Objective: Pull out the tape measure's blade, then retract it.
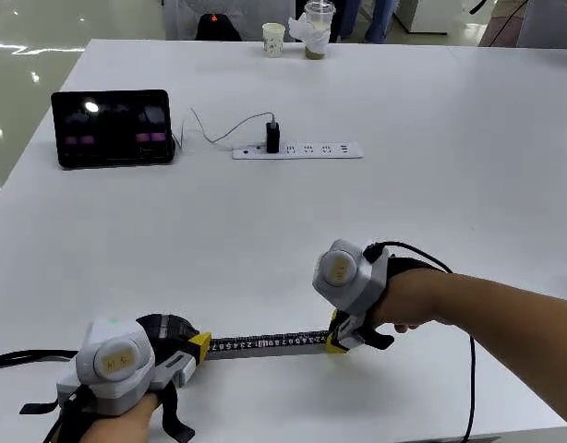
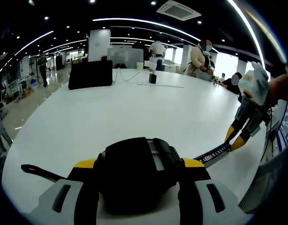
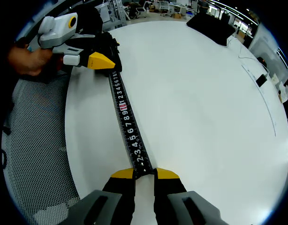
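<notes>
The black tape measure case (image 1: pixel 173 332) lies near the table's front left, clamped between the yellow-tipped fingers of my left gripper (image 1: pixel 193 349). In the left gripper view the case (image 2: pixel 137 168) bulges between the jaws, its strap trailing left. A dark numbered blade (image 1: pixel 265 345) runs from the case rightward along the table to my right gripper (image 1: pixel 337 341), which is shut on the blade's end. In the right gripper view the blade (image 3: pixel 127 124) stretches from my right gripper (image 3: pixel 144 174) up to the case (image 3: pixel 104 47) and the left gripper (image 3: pixel 94 60).
A dark tablet (image 1: pixel 113 126) stands at the back left. A white power strip (image 1: pixel 297 149) with a black plug and thin cable lies mid-table. Two cups (image 1: pixel 307 32) stand at the far edge. People stand beyond the table (image 2: pixel 202 54). The front table edge (image 1: pixel 376 434) is close.
</notes>
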### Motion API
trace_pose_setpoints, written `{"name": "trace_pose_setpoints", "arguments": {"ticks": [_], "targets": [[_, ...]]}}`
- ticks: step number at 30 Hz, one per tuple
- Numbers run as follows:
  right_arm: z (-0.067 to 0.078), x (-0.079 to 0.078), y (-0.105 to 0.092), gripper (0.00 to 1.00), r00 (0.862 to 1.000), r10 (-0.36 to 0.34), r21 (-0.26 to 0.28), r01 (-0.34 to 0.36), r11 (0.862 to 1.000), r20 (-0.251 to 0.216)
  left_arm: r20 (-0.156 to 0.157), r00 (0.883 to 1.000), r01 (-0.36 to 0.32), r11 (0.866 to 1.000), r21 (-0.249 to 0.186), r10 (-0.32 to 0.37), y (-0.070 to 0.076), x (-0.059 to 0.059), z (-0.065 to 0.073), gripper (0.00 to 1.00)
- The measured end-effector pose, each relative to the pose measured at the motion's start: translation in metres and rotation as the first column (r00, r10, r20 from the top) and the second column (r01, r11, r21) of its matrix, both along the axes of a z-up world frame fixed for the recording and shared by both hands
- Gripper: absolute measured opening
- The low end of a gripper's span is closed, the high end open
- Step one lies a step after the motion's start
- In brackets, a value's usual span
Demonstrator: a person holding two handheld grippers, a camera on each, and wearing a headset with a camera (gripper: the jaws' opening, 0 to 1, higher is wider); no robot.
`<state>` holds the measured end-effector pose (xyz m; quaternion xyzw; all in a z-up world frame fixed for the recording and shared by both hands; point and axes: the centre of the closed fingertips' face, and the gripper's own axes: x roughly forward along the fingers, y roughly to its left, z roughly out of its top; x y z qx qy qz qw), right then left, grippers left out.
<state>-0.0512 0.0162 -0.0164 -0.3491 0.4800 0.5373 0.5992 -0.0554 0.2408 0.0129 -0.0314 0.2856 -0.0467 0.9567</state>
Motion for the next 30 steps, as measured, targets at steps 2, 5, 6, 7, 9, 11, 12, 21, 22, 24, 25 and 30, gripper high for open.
{"name": "trace_pose_setpoints", "arguments": {"ticks": [2, 5, 6, 7, 9, 11, 12, 21, 22, 24, 25, 30], "targets": [[0.0, 0.0, 0.001, 0.11, 1.0, -0.005, 0.004, 0.005, 1.0, -0.002, 0.0, 1.0, 0.0, 1.0, 0.0, 0.0, 0.0, 0.0, 0.0, 0.64], [0.0, 0.0, 0.002, 0.11, 1.0, -0.004, 0.004, 0.004, 1.0, 0.001, 0.001, 1.0, -0.001, 1.0, 0.0, 0.001, 0.0, 0.0, 0.0, 0.64], [0.0, 0.0, 0.002, 0.11, 1.0, 0.001, 0.003, -0.001, 1.0, 0.005, 0.001, 1.0, 0.0, 1.0, 0.0, 0.0, 0.0, 0.0, 0.0, 0.64], [0.0, 0.0, 0.003, 0.11, 1.0, 0.008, 0.002, -0.008, 1.0, 0.007, 0.001, 1.0, 0.0, 1.0, 0.0, 0.0, 0.0, 0.0, 0.0, 0.64], [0.0, 0.0, 0.003, 0.11, 1.0, 0.01, 0.002, -0.01, 1.0, 0.007, 0.001, 1.0, 0.0, 1.0, 0.0, 0.0, 0.0, 0.0, 0.0, 0.64], [0.0, -0.001, 0.004, 0.11, 1.0, 0.023, 0.004, -0.023, 1.0, 0.011, 0.001, 1.0, 0.0, 1.0, 0.0, 0.0, 0.0, 0.0, 0.0, 0.64], [0.0, -0.001, 0.004, 0.11, 0.999, 0.033, 0.005, -0.033, 0.999, 0.014, 0.001, 1.0, 0.0, 1.0, 0.0, 0.0, 0.0, 0.0, 0.0, 0.64], [0.0, -0.001, 0.007, 0.11, 0.996, 0.08, 0.028, -0.081, 0.996, 0.029, 0.001, 1.0, 0.001, 1.0, 0.0, -0.001, -0.001, 0.0, 0.0, 0.64], [0.0, -0.002, 0.007, 0.11, 0.996, 0.083, 0.028, -0.084, 0.996, 0.031, 0.001, 1.0, 0.001, 1.0, 0.0, -0.001, -0.001, 0.0, 0.0, 0.64], [0.0, -0.002, 0.008, 0.11, 0.995, 0.089, 0.026, -0.09, 0.996, 0.033, 0.001, 1.0, 0.001, 1.0, 0.0, -0.001, -0.001, 0.0, 0.0, 0.64], [0.0, -0.001, 0.008, 0.11, 0.996, 0.085, 0.026, -0.085, 0.996, 0.032, 0.001, 1.0, 0.001, 1.0, 0.0, -0.001, -0.001, 0.0, 0.0, 0.64], [0.0, -0.001, 0.01, 0.11, 0.997, 0.07, 0.03, -0.07, 0.997, 0.026, 0.001, 1.0, 0.001, 1.0, -0.001, -0.001, -0.001, 0.0, 0.0, 0.64]]}}
